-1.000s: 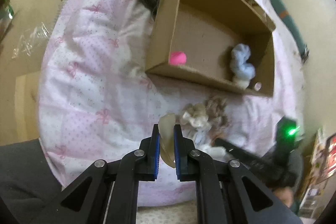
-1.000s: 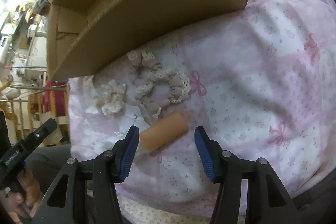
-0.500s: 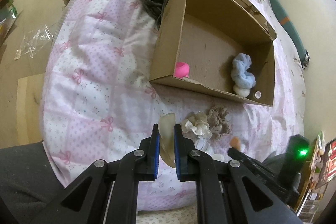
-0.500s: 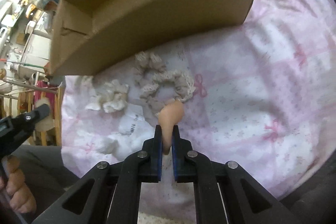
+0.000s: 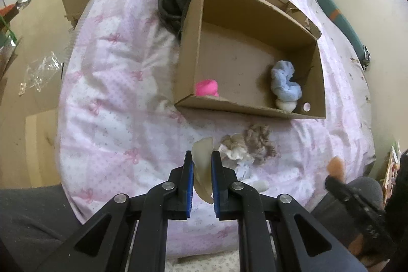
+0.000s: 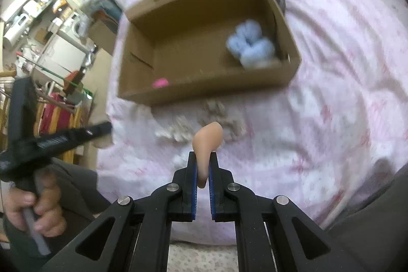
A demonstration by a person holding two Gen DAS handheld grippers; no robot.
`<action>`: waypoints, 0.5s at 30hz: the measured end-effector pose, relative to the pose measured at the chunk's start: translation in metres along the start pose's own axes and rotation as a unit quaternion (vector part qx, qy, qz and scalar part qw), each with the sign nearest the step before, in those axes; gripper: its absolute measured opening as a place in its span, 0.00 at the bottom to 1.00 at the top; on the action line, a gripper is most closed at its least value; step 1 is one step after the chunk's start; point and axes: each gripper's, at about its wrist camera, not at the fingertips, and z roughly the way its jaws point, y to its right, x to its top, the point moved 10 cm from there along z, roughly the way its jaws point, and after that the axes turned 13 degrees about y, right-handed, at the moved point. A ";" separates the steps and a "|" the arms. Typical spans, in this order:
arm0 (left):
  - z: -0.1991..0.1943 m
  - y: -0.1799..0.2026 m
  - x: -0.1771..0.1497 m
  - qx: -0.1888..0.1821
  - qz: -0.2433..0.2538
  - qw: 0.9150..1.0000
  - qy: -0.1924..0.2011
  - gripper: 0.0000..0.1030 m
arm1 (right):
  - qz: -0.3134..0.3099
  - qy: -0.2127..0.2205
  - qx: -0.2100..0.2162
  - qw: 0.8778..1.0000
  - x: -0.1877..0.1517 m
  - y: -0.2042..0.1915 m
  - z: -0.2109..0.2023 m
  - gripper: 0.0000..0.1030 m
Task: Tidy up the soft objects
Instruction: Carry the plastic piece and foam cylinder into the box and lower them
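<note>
My left gripper (image 5: 202, 158) is shut on a pale beige soft sponge (image 5: 202, 153) and holds it above the pink bedspread, in front of the open cardboard box (image 5: 244, 110). My right gripper (image 6: 203, 159) is shut on a peach soft sponge (image 6: 207, 142), lifted above the bed; it also shows at the right edge of the left wrist view (image 5: 336, 167). Inside the box lie a pink soft ball (image 5: 207, 88) and a light blue scrunchie (image 5: 285, 83). A cream scrunchie (image 5: 233, 147) and a brown scrunchie (image 5: 258, 139) lie on the bed before the box.
A dark garment (image 5: 172, 5) lies against the box's far left side. White paper scraps (image 5: 244, 170) lie on the pink bedspread (image 5: 114, 93) near the scrunchies. The bed's left edge drops to a wooden floor with a plastic bag (image 5: 38, 70). My lap is below both grippers.
My right gripper closed on the peach sponge and lifted it off the bed, pulling back from the box. My left gripper rose and drew back, still holding the beige sponge.
</note>
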 end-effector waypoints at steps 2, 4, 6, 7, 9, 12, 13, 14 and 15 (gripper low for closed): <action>0.000 -0.001 -0.003 -0.005 -0.009 1.000 -0.004 0.11 | -0.008 0.017 0.007 1.000 0.007 -0.008 -0.009 0.09; -0.001 0.003 0.000 -0.003 -0.003 1.000 0.005 0.11 | -0.019 0.027 0.010 0.999 0.011 -0.015 -0.013 0.09; -0.001 0.006 0.004 0.001 -0.002 1.000 0.017 0.11 | -0.035 0.030 0.013 0.999 0.012 -0.020 -0.012 0.09; -0.001 0.007 0.005 0.001 -0.002 1.000 0.020 0.11 | -0.043 0.027 0.013 0.999 0.013 -0.021 -0.011 0.09; 0.002 0.008 0.006 0.006 0.000 1.000 0.021 0.11 | -0.053 0.027 0.016 0.998 0.018 -0.021 -0.009 0.09; 0.009 0.008 0.006 0.017 0.004 1.000 0.019 0.11 | -0.050 0.041 0.032 0.997 0.026 -0.015 -0.014 0.09; 0.011 0.007 0.006 0.021 0.008 1.000 0.021 0.11 | -0.047 0.044 0.035 0.997 0.026 -0.014 -0.014 0.09; 0.012 0.007 0.007 0.027 0.014 0.999 0.023 0.11 | -0.042 0.046 0.039 0.997 0.027 -0.011 -0.015 0.09; 0.013 0.006 0.007 0.033 0.021 0.999 0.026 0.11 | -0.037 0.047 0.043 0.997 0.027 -0.008 -0.015 0.09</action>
